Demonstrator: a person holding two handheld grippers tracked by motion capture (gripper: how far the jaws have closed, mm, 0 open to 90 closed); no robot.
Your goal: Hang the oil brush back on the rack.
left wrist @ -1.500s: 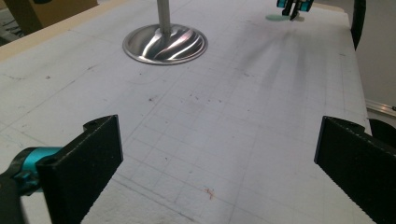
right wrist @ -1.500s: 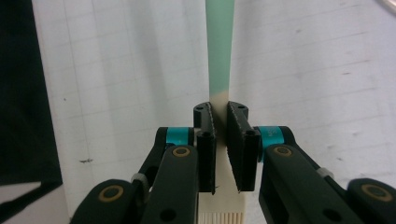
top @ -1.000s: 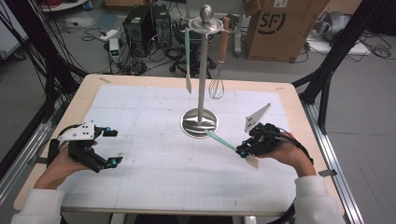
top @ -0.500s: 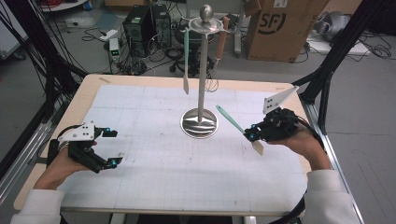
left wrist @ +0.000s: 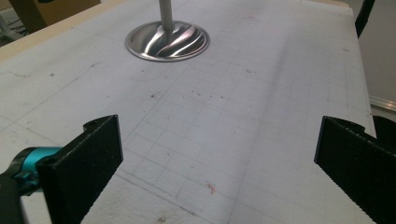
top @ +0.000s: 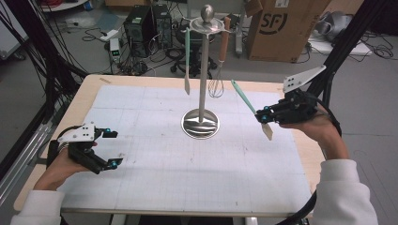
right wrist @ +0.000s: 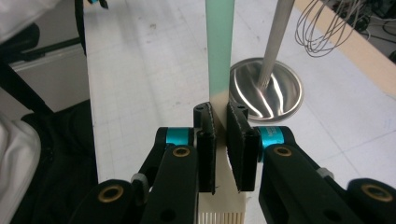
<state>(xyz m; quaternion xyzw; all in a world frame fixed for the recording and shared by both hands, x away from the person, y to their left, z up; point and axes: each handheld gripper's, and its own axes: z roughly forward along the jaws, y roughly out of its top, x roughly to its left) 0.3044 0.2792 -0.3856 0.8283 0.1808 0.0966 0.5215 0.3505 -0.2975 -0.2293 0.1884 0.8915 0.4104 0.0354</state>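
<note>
A steel utensil stand (top: 202, 70) rises from its round base (left wrist: 167, 39) at the middle of the white mat (top: 164, 168). From its top hang a green-handled utensil (top: 187, 56) and a wire whisk (top: 216, 86). My right gripper (top: 263, 117) hovers above the mat to the right of the stand, shut on a second green-handled utensil (top: 243, 96) near its cream head. The handle slants up toward the stand's top. In the right gripper view the jaws (right wrist: 219, 116) pinch where green meets cream (right wrist: 219, 46). My left gripper (top: 114, 147) rests open at the front left, nothing between its jaws (left wrist: 215, 154).
A cardboard box (top: 281, 28) and computer towers (top: 145, 23) stand on the floor behind the table. Black frame posts (top: 347, 42) flank the table at both sides. The stand's base (right wrist: 271, 88) and the whisk (right wrist: 322, 23) lie just ahead of the right gripper.
The right gripper has lifted the green-handled utensil off the mat and carried it up and to the right. The left gripper has stayed put.
</note>
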